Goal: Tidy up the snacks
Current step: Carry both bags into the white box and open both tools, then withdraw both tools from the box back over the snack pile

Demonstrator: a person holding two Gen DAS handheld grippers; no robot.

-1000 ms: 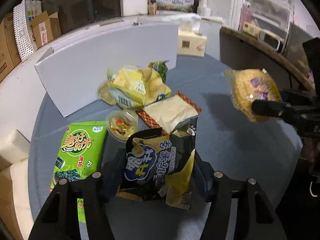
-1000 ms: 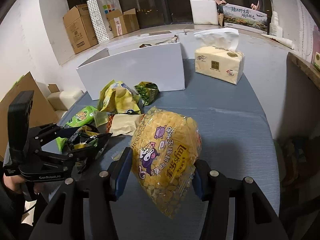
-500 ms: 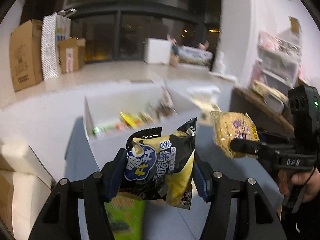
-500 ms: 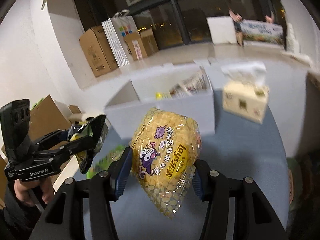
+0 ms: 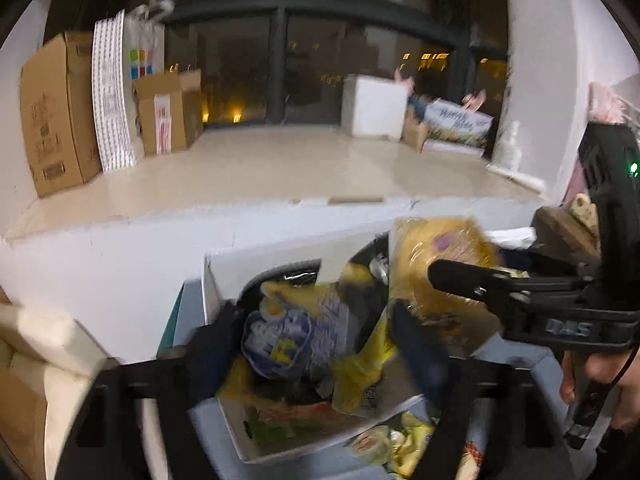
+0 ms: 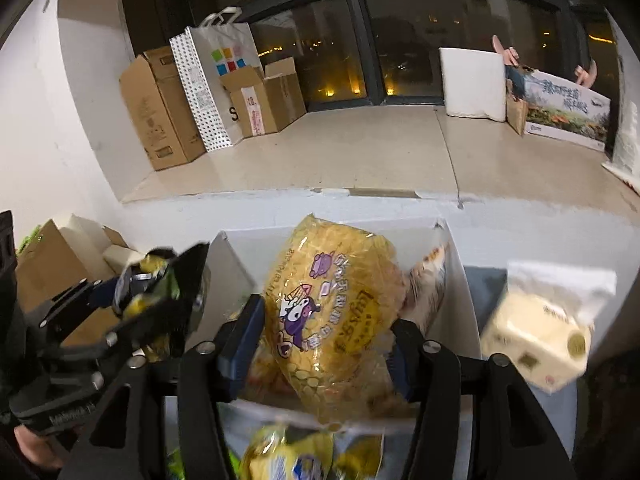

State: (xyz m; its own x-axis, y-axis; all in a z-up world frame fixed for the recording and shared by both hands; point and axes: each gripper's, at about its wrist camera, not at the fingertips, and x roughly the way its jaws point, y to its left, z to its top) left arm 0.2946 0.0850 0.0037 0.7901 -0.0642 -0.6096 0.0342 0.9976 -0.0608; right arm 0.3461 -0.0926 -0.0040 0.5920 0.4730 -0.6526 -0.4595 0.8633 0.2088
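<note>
Now that both bags have been lifted off the table, the left gripper (image 5: 320,344) jaws clamp the crinkly black-and-yellow chip bag (image 5: 304,332) and the right gripper (image 6: 326,354) jaws clamp the clear yellow puffed-snack bag (image 6: 332,308) right over the white cardboard box (image 6: 460,276), so dropping them in comes next.

Two hand-held grippers sit side by side, the left gripper (image 5: 316,344) and right gripper (image 6: 326,344) each clamped around a snack bag.

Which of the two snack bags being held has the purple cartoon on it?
The clear yellow bag in the right gripper. It shows a purple cartoon; the bag in the left gripper is black and yellow with a blue logo.
</note>
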